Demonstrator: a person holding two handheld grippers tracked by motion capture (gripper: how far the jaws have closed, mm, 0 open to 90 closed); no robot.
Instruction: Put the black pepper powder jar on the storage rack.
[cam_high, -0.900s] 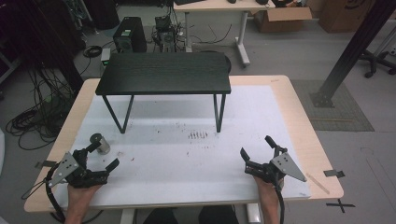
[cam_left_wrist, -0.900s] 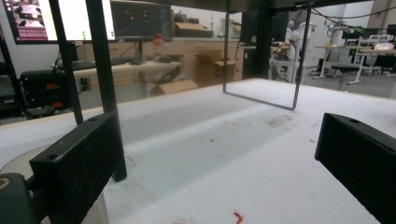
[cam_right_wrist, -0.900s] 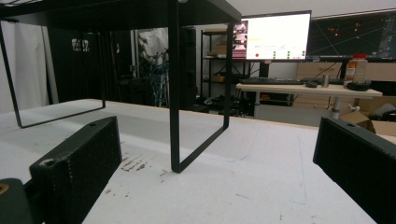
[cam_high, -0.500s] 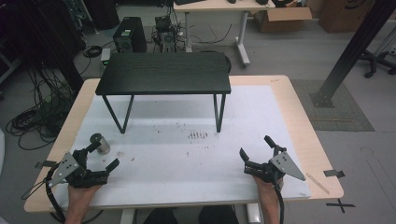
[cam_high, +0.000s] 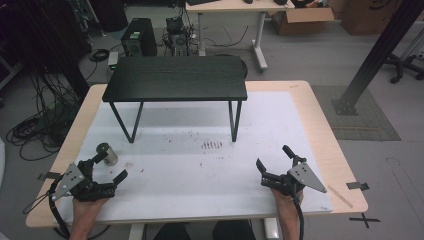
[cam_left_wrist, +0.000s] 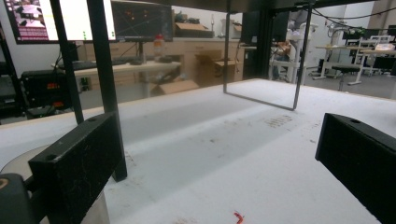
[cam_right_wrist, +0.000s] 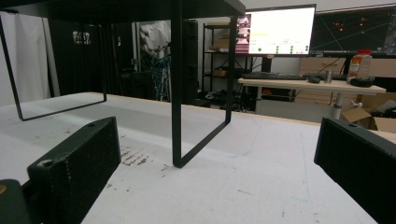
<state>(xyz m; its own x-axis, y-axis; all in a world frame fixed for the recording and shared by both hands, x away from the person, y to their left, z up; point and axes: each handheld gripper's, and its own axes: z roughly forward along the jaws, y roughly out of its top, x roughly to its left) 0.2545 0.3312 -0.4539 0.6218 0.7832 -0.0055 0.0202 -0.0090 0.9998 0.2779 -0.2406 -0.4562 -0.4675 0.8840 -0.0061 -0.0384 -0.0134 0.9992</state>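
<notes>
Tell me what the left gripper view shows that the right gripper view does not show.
The left gripper view adds a metal cylinder beside its left-hand jaw and a small red scrap on the table. The right gripper view adds a keyboard on a far desk. Shared: the white table top, the black stand on thin legs, and dark smudges.

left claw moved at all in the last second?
No. The left claw sits in the same spot beside the can, same gap to the near table edge, jaws open.

No legible text, label or number anywhere.
</notes>
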